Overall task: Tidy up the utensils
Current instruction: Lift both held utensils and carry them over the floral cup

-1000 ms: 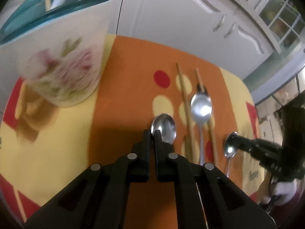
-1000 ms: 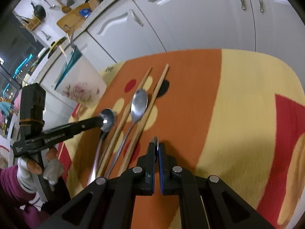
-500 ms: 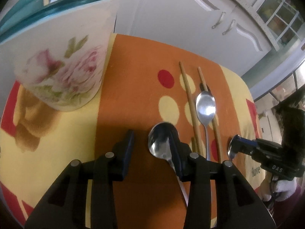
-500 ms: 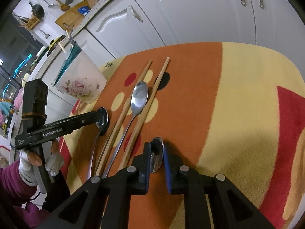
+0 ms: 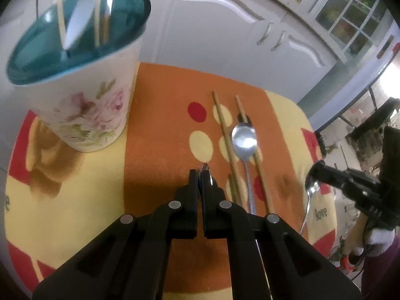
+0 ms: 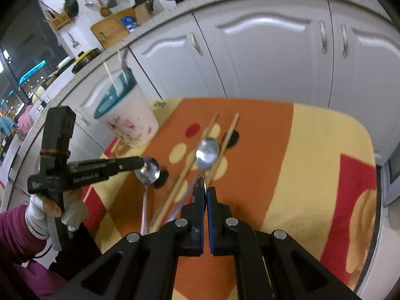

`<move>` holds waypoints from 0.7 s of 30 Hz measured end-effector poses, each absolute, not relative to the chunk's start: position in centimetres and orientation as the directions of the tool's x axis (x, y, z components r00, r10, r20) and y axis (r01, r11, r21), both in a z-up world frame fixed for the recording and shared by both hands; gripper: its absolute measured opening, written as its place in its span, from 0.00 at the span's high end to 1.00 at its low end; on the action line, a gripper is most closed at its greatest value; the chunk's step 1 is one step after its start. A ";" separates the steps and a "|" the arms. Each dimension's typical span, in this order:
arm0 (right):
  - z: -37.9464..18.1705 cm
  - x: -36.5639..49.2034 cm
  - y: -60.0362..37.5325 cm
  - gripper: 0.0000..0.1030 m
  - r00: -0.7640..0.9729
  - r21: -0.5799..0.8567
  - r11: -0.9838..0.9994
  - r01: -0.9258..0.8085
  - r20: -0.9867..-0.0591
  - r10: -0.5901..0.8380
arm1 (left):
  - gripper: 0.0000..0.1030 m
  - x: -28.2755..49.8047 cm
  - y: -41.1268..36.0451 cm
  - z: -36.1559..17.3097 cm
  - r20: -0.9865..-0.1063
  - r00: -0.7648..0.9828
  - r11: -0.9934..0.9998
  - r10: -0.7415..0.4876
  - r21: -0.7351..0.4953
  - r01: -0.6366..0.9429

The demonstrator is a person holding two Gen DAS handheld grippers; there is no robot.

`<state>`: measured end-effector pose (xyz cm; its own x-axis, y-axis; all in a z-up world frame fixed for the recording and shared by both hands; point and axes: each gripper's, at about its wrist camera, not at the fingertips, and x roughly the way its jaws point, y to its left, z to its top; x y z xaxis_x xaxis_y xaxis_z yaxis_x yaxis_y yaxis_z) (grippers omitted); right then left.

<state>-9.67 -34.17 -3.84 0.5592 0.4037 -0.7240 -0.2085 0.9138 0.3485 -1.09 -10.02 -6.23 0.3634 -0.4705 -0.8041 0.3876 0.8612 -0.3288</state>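
Observation:
My left gripper (image 5: 200, 175) is shut on a metal spoon (image 6: 148, 171) by its bowl and holds it above the mat; the handle hangs down. My right gripper (image 6: 205, 190) is shut on a second spoon (image 5: 311, 190), also lifted. A third spoon (image 5: 244, 141) lies on the mat between two wooden chopsticks (image 5: 226, 140). A floral cup with a teal inside (image 5: 82, 80) stands at the back left and holds chopsticks and a utensil.
An orange, yellow and red mat (image 5: 160, 135) covers the small table. White cabinet doors (image 5: 225, 30) stand just behind it. The table's right edge (image 6: 375, 165) drops to the floor.
My left gripper opened around its spoon, then shut on the bowl again and lifted it. My right gripper has risen with its spoon.

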 end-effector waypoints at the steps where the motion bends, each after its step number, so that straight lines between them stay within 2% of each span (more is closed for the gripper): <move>1: -3.2 -9.8 -34.0 0.98 0.568 0.341 0.915 -0.215 -0.719 0.401 | 0.99 -1.4 -9.8 -5.7 -0.796 0.371 0.857 -0.478 -0.332 0.394; 9: 1.5 -10.5 -32.7 0.98 0.642 0.269 0.930 -0.250 -0.673 0.367 | 0.99 -3.0 -7.8 -1.5 -0.743 0.441 0.846 -0.504 -0.320 0.426; 21: 6.9 -8.9 -29.2 0.98 0.697 0.211 0.925 -0.316 -0.609 0.377 | 0.99 -3.6 -4.8 3.4 -0.693 0.541 0.868 -0.476 -0.273 0.414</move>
<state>-8.87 -29.23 6.86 0.6974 0.3770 -0.6094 -0.3161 0.9251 0.2106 -3.62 -4.75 3.44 0.5414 -0.4761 -0.6930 0.4145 0.8682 -0.2727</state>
